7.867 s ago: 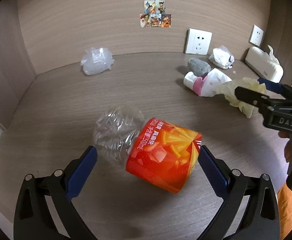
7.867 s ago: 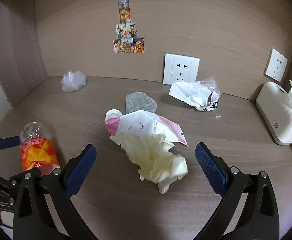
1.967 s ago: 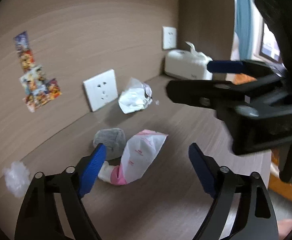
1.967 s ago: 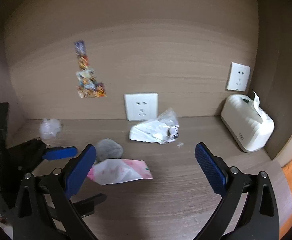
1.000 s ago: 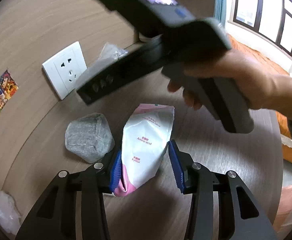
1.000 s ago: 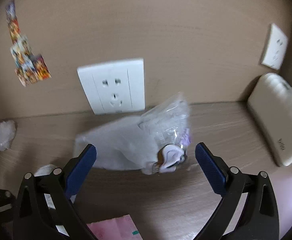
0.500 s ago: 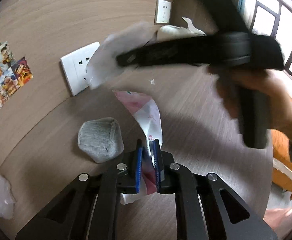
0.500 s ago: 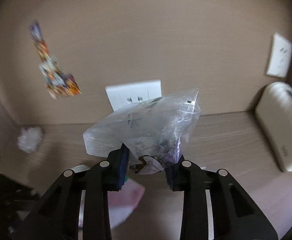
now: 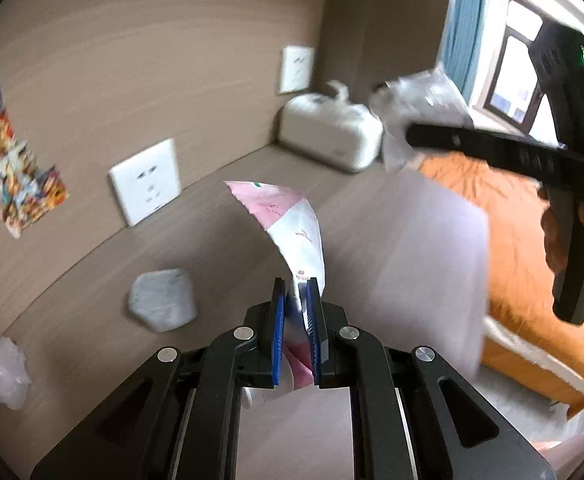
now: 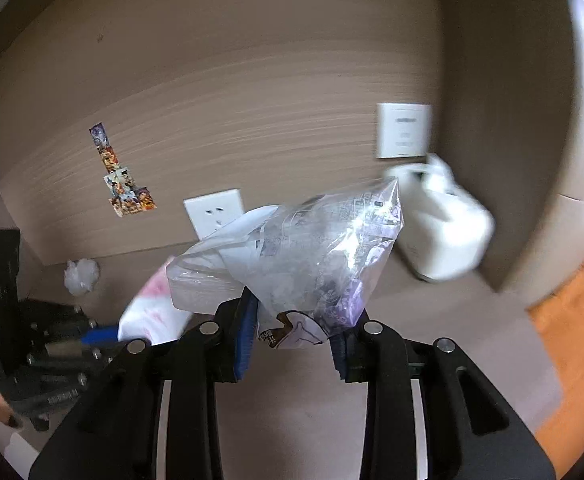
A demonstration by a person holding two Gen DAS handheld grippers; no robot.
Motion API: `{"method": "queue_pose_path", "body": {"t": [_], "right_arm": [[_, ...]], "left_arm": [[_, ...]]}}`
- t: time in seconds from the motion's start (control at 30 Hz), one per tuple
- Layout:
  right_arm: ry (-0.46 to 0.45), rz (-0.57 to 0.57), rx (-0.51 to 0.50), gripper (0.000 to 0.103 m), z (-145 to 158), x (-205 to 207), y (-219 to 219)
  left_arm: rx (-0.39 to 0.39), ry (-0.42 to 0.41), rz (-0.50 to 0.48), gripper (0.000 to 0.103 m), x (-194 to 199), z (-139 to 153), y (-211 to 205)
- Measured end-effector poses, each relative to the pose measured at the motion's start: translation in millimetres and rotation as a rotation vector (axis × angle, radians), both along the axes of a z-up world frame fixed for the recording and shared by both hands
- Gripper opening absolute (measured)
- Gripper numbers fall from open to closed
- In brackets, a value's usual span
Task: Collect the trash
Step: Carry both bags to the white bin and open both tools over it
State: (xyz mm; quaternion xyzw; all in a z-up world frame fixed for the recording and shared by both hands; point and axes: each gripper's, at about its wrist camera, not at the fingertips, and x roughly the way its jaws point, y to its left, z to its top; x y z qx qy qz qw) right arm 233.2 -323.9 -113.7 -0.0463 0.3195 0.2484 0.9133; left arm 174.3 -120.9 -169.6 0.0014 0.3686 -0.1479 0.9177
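Now two pieces of trash are lifted off the brown wood-grain desk (image 9: 391,216), one in each gripper: the left gripper (image 9: 295,312) has its blue pads clamped tight on the lower end of a flat pink-and-white plastic pouch (image 9: 292,220), which stands up above the pads. The right gripper (image 10: 293,334) pinches a crumpled clear plastic bag (image 10: 311,252) with printed paper scraps inside, bulging above its pads. Left on the desk are one grey lumpy wad (image 9: 163,300) and one crumpled white plastic ball (image 9: 6,366), both well apart from the grippers, plus one white tissue box (image 9: 331,136) with a tissue poking out, below two white wall sockets (image 9: 146,180).
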Motion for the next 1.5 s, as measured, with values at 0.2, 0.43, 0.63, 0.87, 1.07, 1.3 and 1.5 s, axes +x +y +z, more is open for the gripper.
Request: {"method": "queue_pose_path", "body": {"t": [0.2, 0.43, 0.63, 0.87, 1.07, 1.3, 1.5], "right_arm": [[-0.001, -0.055, -0.018, 0.033, 9.1, -42.1, -67.1], [0.007, -0.042, 0.001, 0.033, 1.3, -85.1, -161.3], [0.036, 0.062, 0.042, 0.033, -33.6, -109.9, -248.8], [0.173, 0.171, 0.046, 0.033, -89.5, -117.1, -326.7], [0.277, 0.190, 0.024, 0.033, -146.0, -114.6, -358.0], [0.365, 0.227, -0.001, 0.033, -222.1, -104.3, -365.4], [0.419, 0.277, -0.063, 0.033, -313.8, -97.2, -354.6]], "left_arm": [[-0.049, 0.003, -0.048, 0.010, -15.7, 11.2, -72.1], [-0.020, 0.001, -0.033, 0.010, -41.0, 7.0, -170.2], [0.034, 0.031, 0.077, 0.010, -64.9, -16.5, -263.8], [0.025, 0.147, 0.214, 0.010, -90.6, -58.4, -352.8], [0.021, 0.249, 0.240, 0.010, -98.9, -98.4, -397.6], [0.005, 0.349, 0.269, 0.010, -91.8, -174.2, -418.1], [0.029, 0.440, 0.274, 0.010, -80.6, -264.0, -426.5]]}}
